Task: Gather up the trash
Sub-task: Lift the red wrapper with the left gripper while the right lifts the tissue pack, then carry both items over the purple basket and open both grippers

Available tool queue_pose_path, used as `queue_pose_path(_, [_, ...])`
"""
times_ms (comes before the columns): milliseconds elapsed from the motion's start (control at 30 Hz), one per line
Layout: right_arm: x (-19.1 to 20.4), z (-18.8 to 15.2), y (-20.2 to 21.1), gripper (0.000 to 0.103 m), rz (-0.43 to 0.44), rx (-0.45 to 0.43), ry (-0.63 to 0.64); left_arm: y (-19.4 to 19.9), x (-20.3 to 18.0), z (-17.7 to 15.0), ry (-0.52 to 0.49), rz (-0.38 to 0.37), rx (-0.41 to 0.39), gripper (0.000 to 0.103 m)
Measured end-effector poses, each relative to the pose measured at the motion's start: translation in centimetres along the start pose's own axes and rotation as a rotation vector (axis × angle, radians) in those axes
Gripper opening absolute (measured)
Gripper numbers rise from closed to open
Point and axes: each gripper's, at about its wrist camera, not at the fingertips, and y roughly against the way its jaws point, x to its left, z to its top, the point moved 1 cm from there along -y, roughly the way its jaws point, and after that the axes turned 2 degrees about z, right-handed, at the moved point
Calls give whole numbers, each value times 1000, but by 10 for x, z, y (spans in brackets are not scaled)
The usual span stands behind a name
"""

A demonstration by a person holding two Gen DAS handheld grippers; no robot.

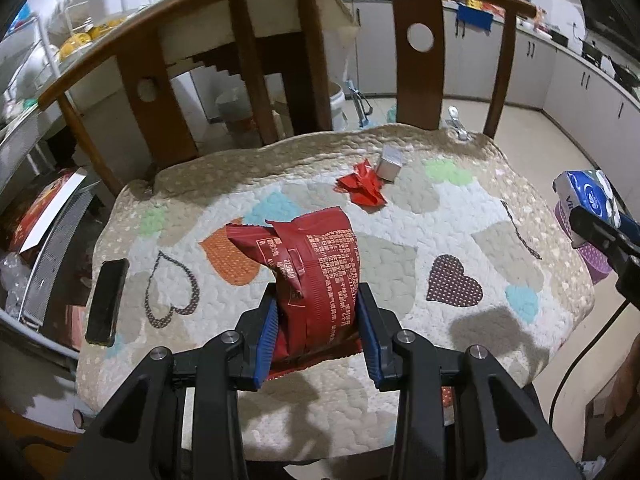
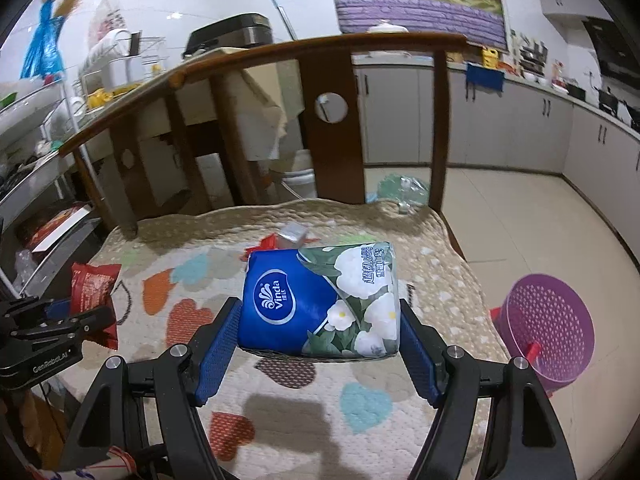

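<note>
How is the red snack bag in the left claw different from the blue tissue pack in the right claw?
The red snack bag is torn open and crumpled; the blue tissue pack looks sealed and plump. The bag is red with small print; the pack is blue with white flowers. The left claw grips narrowly, the right claw widely. Both are held above the quilted cushion.

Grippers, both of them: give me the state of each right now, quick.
Left gripper: shut on the red snack bag, held above the quilted cushion.
Right gripper: shut on the blue tissue pack.
</note>
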Motion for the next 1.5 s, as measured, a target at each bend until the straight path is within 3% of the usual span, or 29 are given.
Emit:
queue_pose_path(1067, [-55,-13,-55,79,-31,102,-115,-67,-68,19,-116,-72,124,36])
queue_pose_path(1333, [-88,-15,-59,79,-49,99,-172,-80,-106,31,-181,-101,140,36])
queue_pose_path(1500, [-121,-19,-53,79,-81,85,-225,-86,-144,42,-252,-157,151,36])
